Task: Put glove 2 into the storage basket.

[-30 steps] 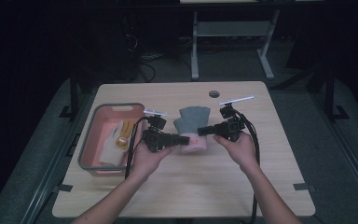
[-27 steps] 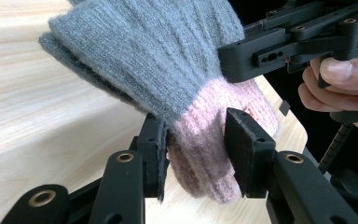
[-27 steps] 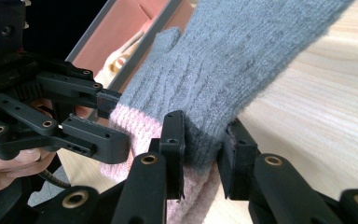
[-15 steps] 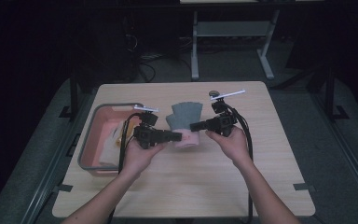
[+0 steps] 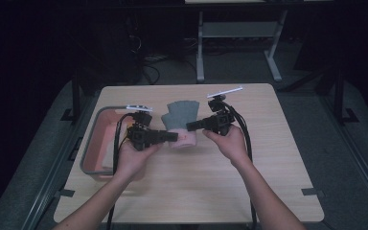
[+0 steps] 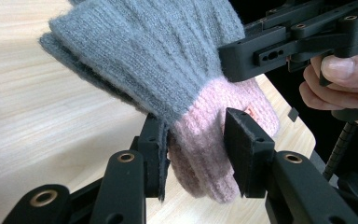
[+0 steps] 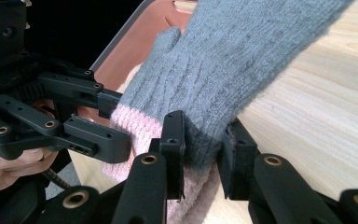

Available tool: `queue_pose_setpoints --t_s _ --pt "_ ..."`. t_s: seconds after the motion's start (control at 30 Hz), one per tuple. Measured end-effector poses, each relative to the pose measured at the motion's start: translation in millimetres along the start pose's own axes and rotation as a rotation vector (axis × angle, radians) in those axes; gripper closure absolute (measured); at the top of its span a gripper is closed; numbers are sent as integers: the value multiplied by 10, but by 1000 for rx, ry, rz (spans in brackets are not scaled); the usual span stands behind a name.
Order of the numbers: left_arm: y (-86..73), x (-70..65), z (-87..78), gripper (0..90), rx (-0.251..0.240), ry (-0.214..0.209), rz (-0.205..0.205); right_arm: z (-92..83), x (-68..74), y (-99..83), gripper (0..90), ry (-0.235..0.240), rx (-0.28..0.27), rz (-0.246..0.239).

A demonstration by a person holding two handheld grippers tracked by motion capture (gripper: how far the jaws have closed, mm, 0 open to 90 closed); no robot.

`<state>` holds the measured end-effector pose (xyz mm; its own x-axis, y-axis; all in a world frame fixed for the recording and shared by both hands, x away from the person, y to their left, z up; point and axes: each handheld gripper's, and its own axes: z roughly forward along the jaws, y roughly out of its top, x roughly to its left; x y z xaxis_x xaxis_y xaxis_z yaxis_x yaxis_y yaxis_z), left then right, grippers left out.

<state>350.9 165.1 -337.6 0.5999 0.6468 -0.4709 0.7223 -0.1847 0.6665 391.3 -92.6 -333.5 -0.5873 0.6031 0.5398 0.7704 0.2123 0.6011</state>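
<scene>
The person holds a grey and pink glove (image 5: 181, 123) between two grippers above the middle of the table (image 5: 268, 163), just right of a pink bin (image 5: 96, 143) that sits at the table's left edge. The left gripper (image 5: 171, 136) comes in from the left. In its own view its jaws straddle the pink cuff (image 6: 214, 140): one jaw presses the knit where grey meets pink, while the other seems to stand a little off the fabric, so the jaws look narrowed around the cuff rather than firmly clamped. The right gripper (image 5: 191, 126) comes in from the right, and in its own view its jaws are closed on the glove's edge near the cuff, pinching the grey knit (image 7: 223, 79) between them.

The step in hand appears to be a two-sided hold on the cuff, as if to spread or straighten the glove, or to carry it clear of the bin. The fingers of the glove point to the far side and droop toward the wood. The next move likely calls for the left jaws to close fully on the cuff before either hand pulls, since an uneven grip could let the soft knit slip out.
</scene>
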Motion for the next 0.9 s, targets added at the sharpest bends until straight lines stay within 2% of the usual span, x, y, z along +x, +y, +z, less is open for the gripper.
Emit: queue_pose_setpoints --t_s 0.47,0.9 --pt "38 51 -225 606 -19 23 -1 95 156 165 736 19 8 -22" --pt "24 192 -441 606 -36 56 -13 317 294 331 736 38 22 -53"
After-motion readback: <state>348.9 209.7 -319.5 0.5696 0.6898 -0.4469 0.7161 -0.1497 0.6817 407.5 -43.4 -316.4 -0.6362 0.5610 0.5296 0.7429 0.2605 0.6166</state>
